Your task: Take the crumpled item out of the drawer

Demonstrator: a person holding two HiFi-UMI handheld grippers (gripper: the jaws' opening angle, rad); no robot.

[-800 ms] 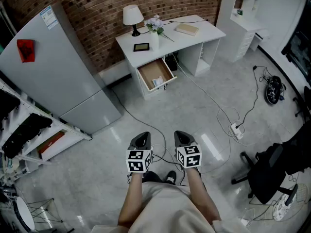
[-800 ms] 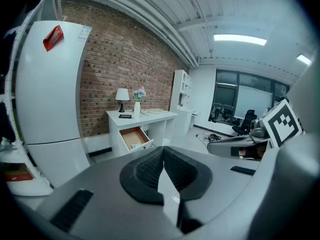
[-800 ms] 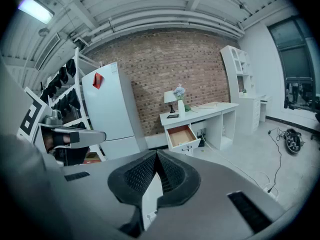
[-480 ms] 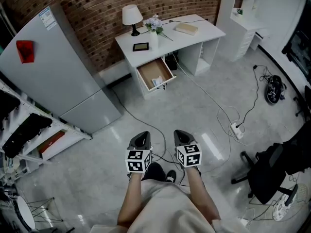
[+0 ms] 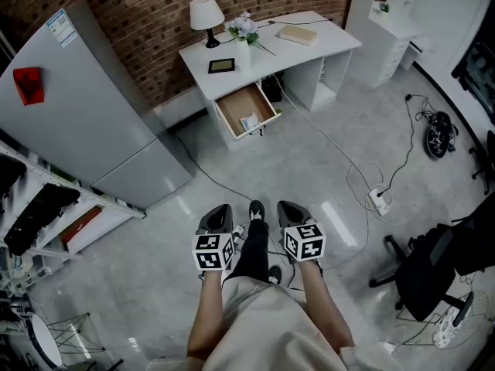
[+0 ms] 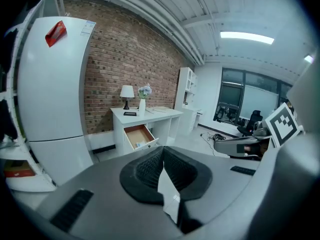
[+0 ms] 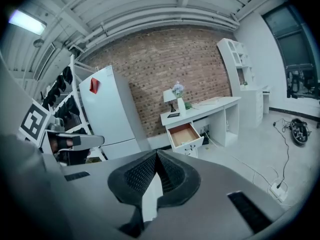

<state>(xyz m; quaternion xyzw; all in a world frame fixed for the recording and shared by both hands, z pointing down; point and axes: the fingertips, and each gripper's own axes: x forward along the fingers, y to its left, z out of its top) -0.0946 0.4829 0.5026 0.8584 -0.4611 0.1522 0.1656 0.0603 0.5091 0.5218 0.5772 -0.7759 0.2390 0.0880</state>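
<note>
Small pale crumpled item (image 5: pixel 250 122): lies in the open wooden-bottomed drawer (image 5: pixel 244 108), toward its near end, untouched. Drawer: pulled out of the left part of a white table (image 5: pixel 309 49) standing against a red brick wall (image 5: pixel 155 22) at the far side of the room. On the table: white-shaded lamp (image 5: pixel 205 14), vase of pale flowers (image 5: pixel 244 33), small dark frame (image 5: pixel 222 66) lying flat, tan book (image 5: pixel 298 35). Left of the table: tall grey refrigerator (image 5: pixel 85 114). Grey floor (image 5: pixel 294 168) between: a loose cable (image 5: pixel 332 149) running to a white power strip (image 5: pixel 378 200) on the right; black office chair (image 5: pixel 433 269) at the near right. Left gripper (image 5: pixel 216 216) and right gripper (image 5: pixel 290 213): held side by side low in front of the person, well apart from the drawer; each gripper view shows the jaws pressed together at the tips with nothing between them. Change noted: a dark shoe (image 5: pixel 256 209) has come forward between the grippers and the room has shifted slightly in the head view, which reads as a step toward the table. Judgement: approach only; the reach into the drawer is not yet begun, and the jaws must spread before any pick.
</note>
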